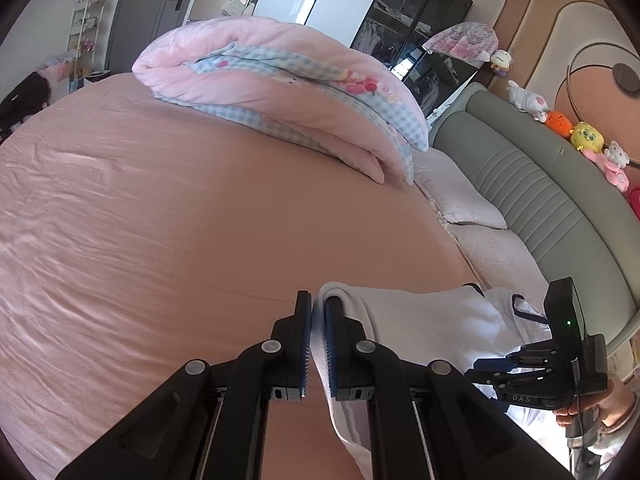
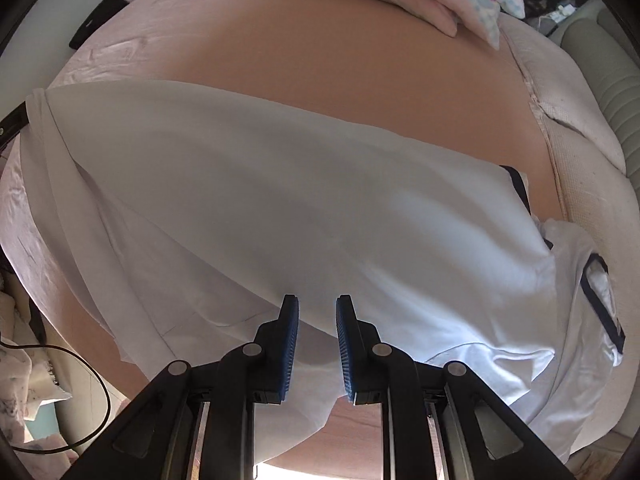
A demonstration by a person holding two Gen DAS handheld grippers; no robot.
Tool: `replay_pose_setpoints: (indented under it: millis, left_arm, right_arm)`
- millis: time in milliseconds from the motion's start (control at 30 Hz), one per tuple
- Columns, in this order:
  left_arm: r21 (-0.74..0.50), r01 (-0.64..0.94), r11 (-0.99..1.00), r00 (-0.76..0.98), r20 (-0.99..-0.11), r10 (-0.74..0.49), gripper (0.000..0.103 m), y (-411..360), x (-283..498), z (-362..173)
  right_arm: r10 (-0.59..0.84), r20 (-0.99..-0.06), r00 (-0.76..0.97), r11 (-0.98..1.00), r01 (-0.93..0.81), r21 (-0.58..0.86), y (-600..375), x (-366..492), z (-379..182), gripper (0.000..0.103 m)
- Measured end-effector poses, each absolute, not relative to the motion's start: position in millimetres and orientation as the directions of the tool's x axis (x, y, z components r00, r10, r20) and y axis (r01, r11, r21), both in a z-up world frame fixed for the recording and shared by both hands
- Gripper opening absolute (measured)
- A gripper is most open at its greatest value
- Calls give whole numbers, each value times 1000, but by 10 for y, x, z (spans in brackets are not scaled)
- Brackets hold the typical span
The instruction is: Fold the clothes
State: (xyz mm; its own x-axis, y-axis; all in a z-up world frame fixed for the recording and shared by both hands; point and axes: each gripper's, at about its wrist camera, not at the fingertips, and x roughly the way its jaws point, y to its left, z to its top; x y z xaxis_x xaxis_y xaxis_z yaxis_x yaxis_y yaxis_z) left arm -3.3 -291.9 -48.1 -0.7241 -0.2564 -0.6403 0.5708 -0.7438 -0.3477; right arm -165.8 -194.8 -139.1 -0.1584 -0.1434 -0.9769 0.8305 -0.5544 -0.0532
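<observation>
Risk is that the white shirt (image 2: pixel 304 208), spread on the bed (image 1: pixel 160 200), slips from the left hand-held gripper (image 1: pixel 318 320), which pinches only its edge, while the right hand-held gripper (image 2: pixel 317 328) stands slightly spread, fabric seemingly loose between its pads.

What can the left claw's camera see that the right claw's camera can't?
Only the left wrist view shows the plush toys lined up on the green headboard, the dark wardrobe, and the other claw in a hand at the right edge. Only the right wrist view shows the white garment spread wide across the bed, with its navy-trimmed collar and a black cable off the bed's left side. Both show the pink sheet, the folded pink quilt and part of the garment; the left claw is pinching its edge.
</observation>
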Motion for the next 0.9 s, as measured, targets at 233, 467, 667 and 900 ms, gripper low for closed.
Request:
replay_pose_setpoints:
  millis: [233, 467, 667, 900]
  left_arm:
    - [-265, 556, -788, -635, -746, -198, 6, -3098, -67, -382]
    - [-74, 539, -839, -576, -759, -304, 6, -3303, -56, -107]
    - [-30, 532, -846, -575, -746, -336, 5, -3744, -78, -13]
    - [-107, 421, -901, -455, -884, -108, 16, -3688, -511, -621]
  right_arm:
    - [-148, -968, -204, -369, 919, -137, -2537, -1309, -1222, 18]
    - [-203, -952, -230, -161, 967, -200, -2793, -781, -1190, 19]
    - [-211, -928, -308, 18, 948, -319, -2905, -460, -1350, 70]
    - [-140, -936, -324, 57, 941, -334, -2851, -499, -1532, 70]
